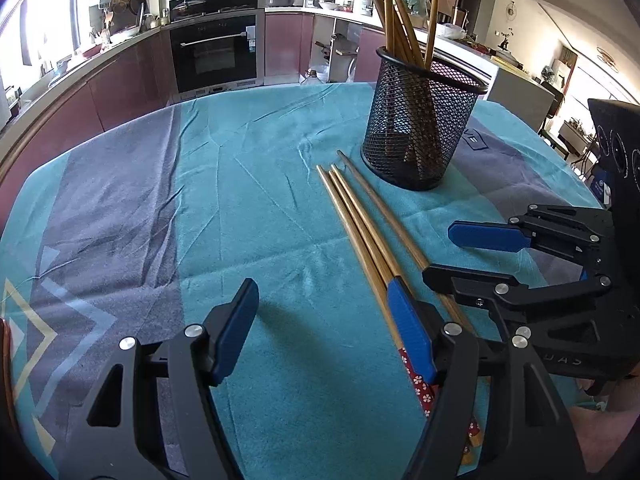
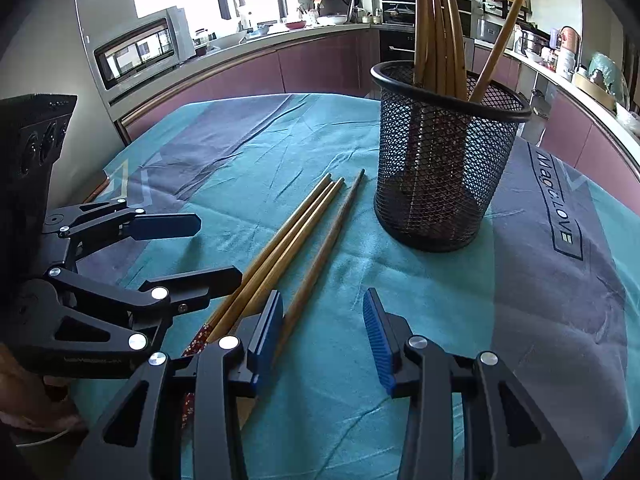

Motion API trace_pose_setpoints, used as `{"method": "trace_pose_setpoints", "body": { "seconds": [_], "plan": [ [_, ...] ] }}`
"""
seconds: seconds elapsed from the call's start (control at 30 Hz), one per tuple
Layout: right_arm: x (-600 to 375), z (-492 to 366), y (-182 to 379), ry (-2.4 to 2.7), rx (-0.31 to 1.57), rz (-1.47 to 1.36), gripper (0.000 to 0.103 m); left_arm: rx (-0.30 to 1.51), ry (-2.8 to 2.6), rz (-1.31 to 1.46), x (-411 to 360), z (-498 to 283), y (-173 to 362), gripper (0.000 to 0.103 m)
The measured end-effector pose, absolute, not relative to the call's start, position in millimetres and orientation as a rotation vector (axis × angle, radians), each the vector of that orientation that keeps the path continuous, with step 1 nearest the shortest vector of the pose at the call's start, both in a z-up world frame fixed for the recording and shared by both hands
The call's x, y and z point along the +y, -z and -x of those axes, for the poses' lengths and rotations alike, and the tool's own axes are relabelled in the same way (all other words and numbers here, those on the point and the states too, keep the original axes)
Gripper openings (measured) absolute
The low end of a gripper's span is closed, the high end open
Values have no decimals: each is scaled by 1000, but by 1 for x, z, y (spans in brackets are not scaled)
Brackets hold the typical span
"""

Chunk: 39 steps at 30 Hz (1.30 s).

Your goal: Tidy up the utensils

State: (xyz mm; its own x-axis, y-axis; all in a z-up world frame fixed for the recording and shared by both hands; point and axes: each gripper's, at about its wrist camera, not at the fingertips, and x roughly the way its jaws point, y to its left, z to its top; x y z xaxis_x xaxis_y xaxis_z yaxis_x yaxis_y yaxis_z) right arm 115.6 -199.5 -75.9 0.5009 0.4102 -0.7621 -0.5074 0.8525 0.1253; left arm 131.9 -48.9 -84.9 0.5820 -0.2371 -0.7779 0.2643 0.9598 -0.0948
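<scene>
Three loose chopsticks [image 2: 296, 248] lie on the bench beside the mesh holder [image 2: 444, 160]; with left gripper [image 1: 324, 320] wide and right gripper [image 2: 324, 320] half-open, both empty, I should straddle one stick squarely.

A home kitchen is shown by the built-in oven [image 1: 218, 54], the maroon cabinets [image 2: 320, 62] under a long counter crowded with pots and bowls, the microwave [image 2: 138, 54] by the window, and the surface [image 1: 248, 200] covered with a teal cloth.

Teal-and-grey tablecloth [image 1: 248, 184], three chopsticks [image 1: 362, 224] flat beside upright mesh holder [image 1: 420, 120].
</scene>
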Motion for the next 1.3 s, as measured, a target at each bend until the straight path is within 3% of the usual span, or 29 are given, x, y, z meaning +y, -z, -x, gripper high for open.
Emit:
{"method": "trace_pose_setpoints", "body": {
  "seconds": [1.3],
  "plan": [
    [-201,-116,76,-574,885,117,40,921,295,-57,-54,-145,90,70]
  ]
}}
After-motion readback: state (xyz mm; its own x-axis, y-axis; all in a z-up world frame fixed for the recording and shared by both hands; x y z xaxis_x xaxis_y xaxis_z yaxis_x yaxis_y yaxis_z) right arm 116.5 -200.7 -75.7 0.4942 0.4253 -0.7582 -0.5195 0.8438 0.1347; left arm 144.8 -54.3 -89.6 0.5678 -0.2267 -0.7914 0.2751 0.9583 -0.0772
